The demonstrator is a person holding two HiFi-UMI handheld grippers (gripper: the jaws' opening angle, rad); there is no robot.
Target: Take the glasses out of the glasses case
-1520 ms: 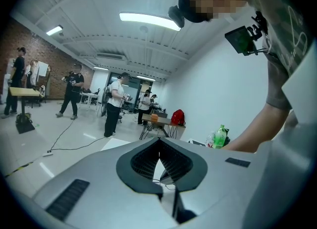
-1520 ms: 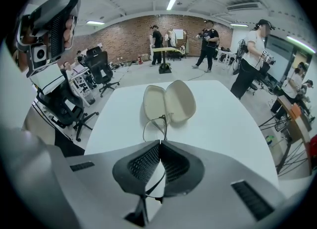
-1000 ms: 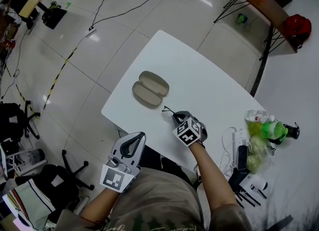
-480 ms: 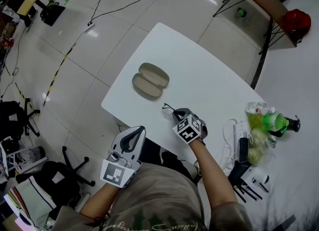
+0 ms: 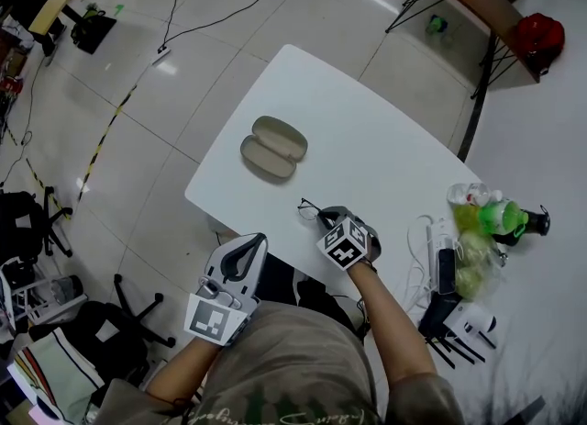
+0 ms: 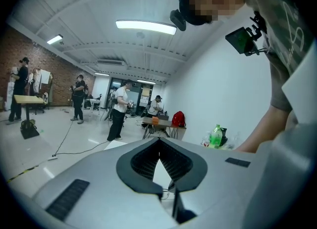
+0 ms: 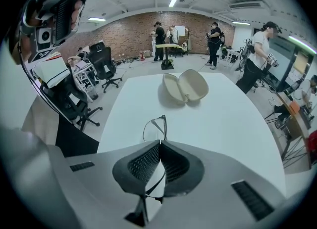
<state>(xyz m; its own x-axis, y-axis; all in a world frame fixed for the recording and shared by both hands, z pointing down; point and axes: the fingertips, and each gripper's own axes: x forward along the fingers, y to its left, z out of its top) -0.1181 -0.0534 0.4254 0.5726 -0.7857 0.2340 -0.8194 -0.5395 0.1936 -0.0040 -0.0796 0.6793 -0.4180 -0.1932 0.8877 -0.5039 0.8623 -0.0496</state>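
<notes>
The beige glasses case lies open and empty on the white table, also seen ahead in the right gripper view as the case. My right gripper is shut on the thin dark-framed glasses, near the table's front edge; one lens sticks out past the closed jaws. My left gripper is off the table at the lower left, jaws together with nothing between them.
A green bottle, bags and cables lie on the floor at the right. Office chairs stand at the left. A brown desk is at the far right. People stand in the background.
Almost nothing has changed; the right gripper still holds the glasses at the table's front edge, and the camera shifted slightly.
</notes>
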